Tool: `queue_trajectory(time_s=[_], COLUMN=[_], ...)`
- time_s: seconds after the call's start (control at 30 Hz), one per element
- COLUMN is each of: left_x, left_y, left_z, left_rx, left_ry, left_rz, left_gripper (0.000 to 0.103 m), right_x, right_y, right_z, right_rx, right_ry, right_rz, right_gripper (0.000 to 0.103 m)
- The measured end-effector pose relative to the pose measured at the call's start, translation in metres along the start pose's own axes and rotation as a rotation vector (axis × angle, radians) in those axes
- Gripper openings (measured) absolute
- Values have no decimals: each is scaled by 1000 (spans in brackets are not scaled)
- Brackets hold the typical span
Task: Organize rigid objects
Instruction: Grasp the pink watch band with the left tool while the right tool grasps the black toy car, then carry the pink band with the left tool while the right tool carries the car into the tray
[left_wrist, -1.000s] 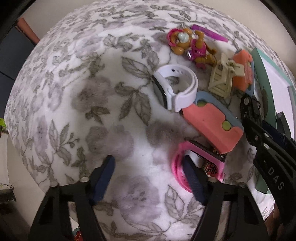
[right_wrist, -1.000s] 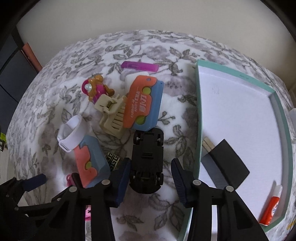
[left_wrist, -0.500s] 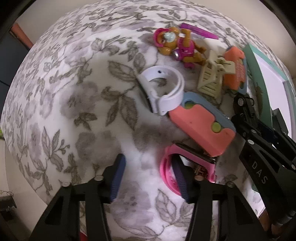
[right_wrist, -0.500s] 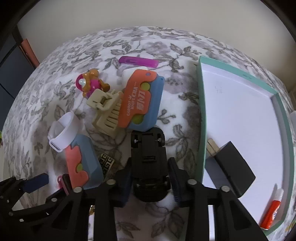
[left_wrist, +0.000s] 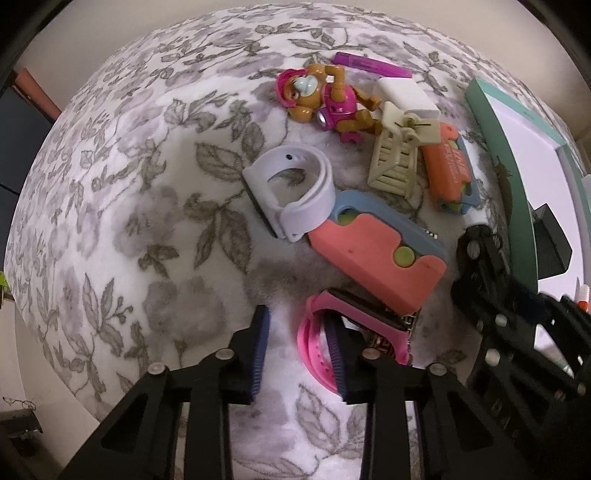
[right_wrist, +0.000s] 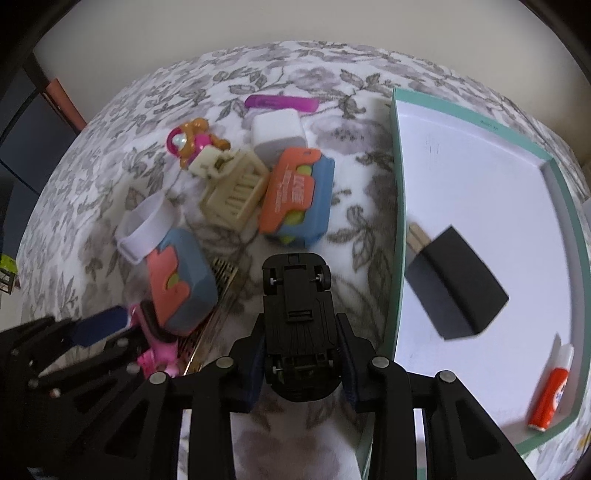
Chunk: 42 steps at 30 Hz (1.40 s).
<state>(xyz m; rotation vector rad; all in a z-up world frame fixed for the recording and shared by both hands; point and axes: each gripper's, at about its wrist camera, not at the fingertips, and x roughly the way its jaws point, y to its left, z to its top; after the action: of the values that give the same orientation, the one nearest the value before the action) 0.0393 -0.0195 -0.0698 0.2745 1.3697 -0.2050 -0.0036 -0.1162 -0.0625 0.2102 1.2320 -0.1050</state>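
Orange-and-blue toy (right_wrist: 295, 199) (white lettering too blurred to read) beside cream clip (right_wrist: 236, 188)

A home, by the look of it: a soft blanket (left_wrist: 147, 184) with a grey flower print is covering the surface, and toys and small belongings are lying on it, among them a toy figure (left_wrist: 325, 99), a watch band (left_wrist: 295, 195) and a hair clip (left_wrist: 395, 162).

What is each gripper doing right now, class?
Left gripper: closing, one finger inside the pink watch band.
Right gripper: shut on the black toy car.
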Motion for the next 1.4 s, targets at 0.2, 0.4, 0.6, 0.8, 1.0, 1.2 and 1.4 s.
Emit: queue_trajectory(time_s=[0.2,0.4,0.6,0.8,1.0,1.2,1.4], left_x=[-1,-3,-5,-23,-40,-57,-74], left_y=[-10,-13,-8,0,11,14,8], left_z=[1,1,-5,-8,-7,-5,-5], left_rx=[29,24,30,-4,-43,-59,-54], left_ry=[-22,-33,-42,-87,-134,-203,-270], left_rz=[16,1,-4,-11,-22,-18,-17], left_gripper=[25,20,14,13,12,11,11], right_x=[-5,-13,-31,-52,-71,-84,-97], right_y=[1,-5,-15,-27,-42,-59,-84], right_z=[-15,-30,-37,-36,-30,-24,-23], right_rx=[0,20,48,75,122,170,229], right_ry=[34,51,31,-11,-65,-112,-150], right_rz=[16,38,83,99,130,136,121], right_gripper=[36,36,36,36,36,36,36])
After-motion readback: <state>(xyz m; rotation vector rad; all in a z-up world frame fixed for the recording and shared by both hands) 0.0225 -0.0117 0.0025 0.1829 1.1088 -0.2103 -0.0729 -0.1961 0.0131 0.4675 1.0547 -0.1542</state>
